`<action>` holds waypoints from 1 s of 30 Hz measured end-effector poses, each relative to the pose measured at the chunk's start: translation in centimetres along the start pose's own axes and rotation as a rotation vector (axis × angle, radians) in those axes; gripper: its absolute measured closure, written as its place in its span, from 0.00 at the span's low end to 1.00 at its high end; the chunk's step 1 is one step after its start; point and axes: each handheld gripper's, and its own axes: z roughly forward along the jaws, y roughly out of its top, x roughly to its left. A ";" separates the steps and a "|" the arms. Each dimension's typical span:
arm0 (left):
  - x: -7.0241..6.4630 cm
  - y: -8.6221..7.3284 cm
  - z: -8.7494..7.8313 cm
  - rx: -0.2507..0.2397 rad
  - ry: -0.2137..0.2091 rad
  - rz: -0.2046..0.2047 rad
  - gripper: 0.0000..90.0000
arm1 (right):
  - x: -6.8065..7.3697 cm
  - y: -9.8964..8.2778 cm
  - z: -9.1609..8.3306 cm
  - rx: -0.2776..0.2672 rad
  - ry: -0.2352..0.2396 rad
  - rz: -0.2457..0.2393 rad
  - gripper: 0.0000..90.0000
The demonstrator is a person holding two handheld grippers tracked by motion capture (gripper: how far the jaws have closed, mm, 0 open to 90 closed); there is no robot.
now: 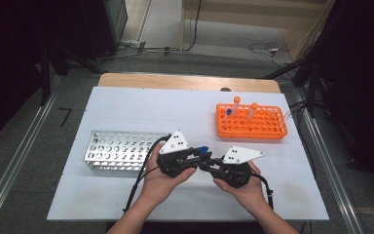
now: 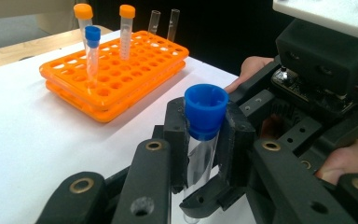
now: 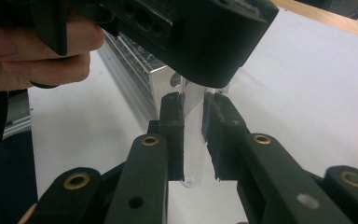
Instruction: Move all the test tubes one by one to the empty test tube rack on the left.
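A clear test tube with a blue cap [image 2: 206,109] stands upright between both grippers, above the white table at its front middle [image 1: 203,149]. My left gripper [image 2: 205,135] is shut on it just under the cap. Its body sits left of the tube in the high view [image 1: 198,156]. My right gripper [image 3: 193,135] is shut on the tube's clear lower part [image 3: 194,154], near its rounded bottom, and comes in from the right [image 1: 208,165]. A person's hands hold both grippers nose to nose.
An orange rack [image 1: 251,124] stands at the back right, holding two orange-capped tubes, a blue-capped one [image 2: 92,46] and two open clear ones. A silver metal rack [image 1: 119,151] lies left of the hands, also close behind the tube [image 3: 140,65]. The white table top [image 1: 141,107] ends near the forearms.
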 end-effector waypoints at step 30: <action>5.1 2.1 -4.8 -0.076 0.172 -0.010 0.85 | -6.1 -3.0 -7.4 -0.078 -0.093 0.120 0.00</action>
